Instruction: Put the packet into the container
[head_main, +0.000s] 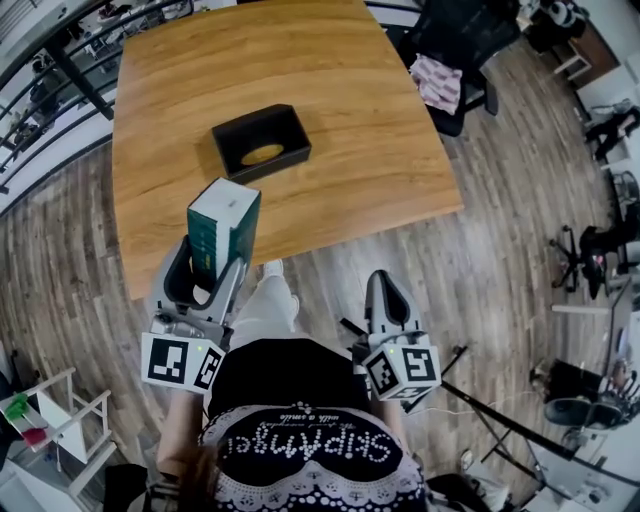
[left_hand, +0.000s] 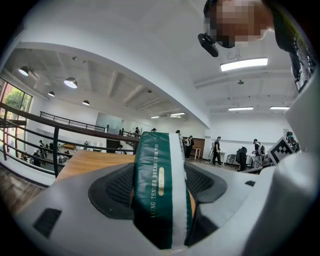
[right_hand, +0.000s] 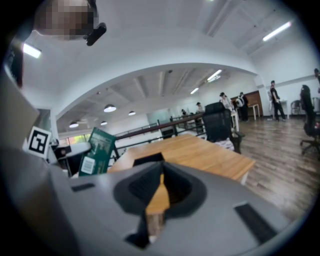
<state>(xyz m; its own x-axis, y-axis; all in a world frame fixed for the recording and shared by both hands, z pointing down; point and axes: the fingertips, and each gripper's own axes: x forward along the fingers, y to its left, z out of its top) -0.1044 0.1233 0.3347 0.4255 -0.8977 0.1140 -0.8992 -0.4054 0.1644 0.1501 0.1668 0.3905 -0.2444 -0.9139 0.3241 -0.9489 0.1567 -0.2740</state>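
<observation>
Closest to me, my left gripper (head_main: 208, 262) had its fingers clamped on the upright green-and-white packet (head_main: 224, 228), near the front edge of the counter (head_main: 330, 60). Beyond, the black container (head_main: 270, 166) held something yellowish (head_main: 263, 154). On my right gripper (head_main: 385, 285) the fingers were pressed together, empty.

Gold capitals ran lengthwise down the dark green side of the packet (left_hand: 160, 195) in the left gripper view: "…ING TENDER DREAMS FOR YOU", with the opening letters out of sight. In the right gripper view the packet's face bore a white barcode label (right_hand: 87, 165), too small to read. The left marker cube (head_main: 180, 362) and the right marker cube (head_main: 403, 370) carried black-and-white square codes. Beaded lettering on the person's dark top (head_main: 305, 447) lay upside down and could not be read with certainty.
</observation>
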